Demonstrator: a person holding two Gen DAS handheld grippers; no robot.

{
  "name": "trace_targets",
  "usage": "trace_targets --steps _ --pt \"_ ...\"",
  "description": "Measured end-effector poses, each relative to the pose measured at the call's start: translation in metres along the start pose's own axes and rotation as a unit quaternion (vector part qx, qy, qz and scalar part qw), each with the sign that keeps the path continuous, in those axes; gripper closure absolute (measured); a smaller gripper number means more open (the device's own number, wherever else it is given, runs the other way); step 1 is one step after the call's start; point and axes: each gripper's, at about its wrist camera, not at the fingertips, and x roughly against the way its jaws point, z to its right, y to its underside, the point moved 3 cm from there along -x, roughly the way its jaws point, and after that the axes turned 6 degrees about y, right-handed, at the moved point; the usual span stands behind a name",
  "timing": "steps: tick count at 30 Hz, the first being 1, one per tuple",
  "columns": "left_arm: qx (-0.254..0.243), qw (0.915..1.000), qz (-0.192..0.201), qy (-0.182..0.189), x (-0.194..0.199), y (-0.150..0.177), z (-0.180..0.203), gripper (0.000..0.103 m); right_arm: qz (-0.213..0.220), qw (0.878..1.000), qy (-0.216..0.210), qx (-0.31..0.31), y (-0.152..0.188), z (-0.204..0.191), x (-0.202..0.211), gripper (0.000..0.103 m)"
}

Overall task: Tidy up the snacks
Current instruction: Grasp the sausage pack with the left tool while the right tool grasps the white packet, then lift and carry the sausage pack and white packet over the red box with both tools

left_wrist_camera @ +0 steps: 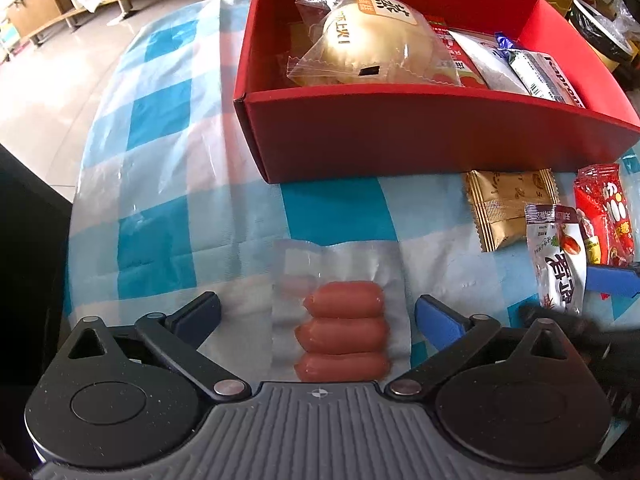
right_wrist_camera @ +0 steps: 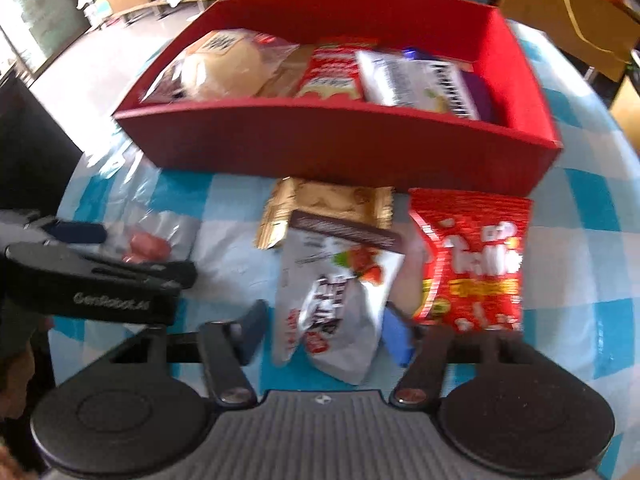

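The table (left_wrist_camera: 168, 184) had a blue checked cloth. A red box (left_wrist_camera: 400, 136) sat at its far side, full of snacks, with a bun (left_wrist_camera: 372, 46) in the box's left end. Just in front of the box lay a red bag (right_wrist_camera: 476, 256), a gold pack (right_wrist_camera: 332, 204) and a white pouch (right_wrist_camera: 336, 304). The right gripper (right_wrist_camera: 326, 320) pinched the white pouch. The left gripper (left_wrist_camera: 318, 312) was spread wide around a sausage pack (left_wrist_camera: 344, 332), not touching it.
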Motion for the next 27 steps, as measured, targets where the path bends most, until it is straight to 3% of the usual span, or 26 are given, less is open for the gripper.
trace_targets --steps 4,10,12,27 --pt "0.006 1.0000 0.002 0.001 0.002 0.001 0.001 0.002 0.007 1.000 0.005 0.010 0.001 -0.002 0.002 0.053" --pt "0.004 0.9999 0.010 0.001 0.011 0.004 0.009 0.018 0.015 1.000 0.003 0.004 0.001 0.001 0.006 0.053" --pt "0.006 0.9999 0.013 0.003 0.014 0.005 0.011 0.028 0.020 1.000 0.003 0.000 0.001 0.003 0.010 0.053" --pt "0.005 0.9996 0.026 0.014 0.029 0.003 0.020 0.028 0.046 0.999 -0.003 -0.006 -0.002 0.007 0.027 0.053"
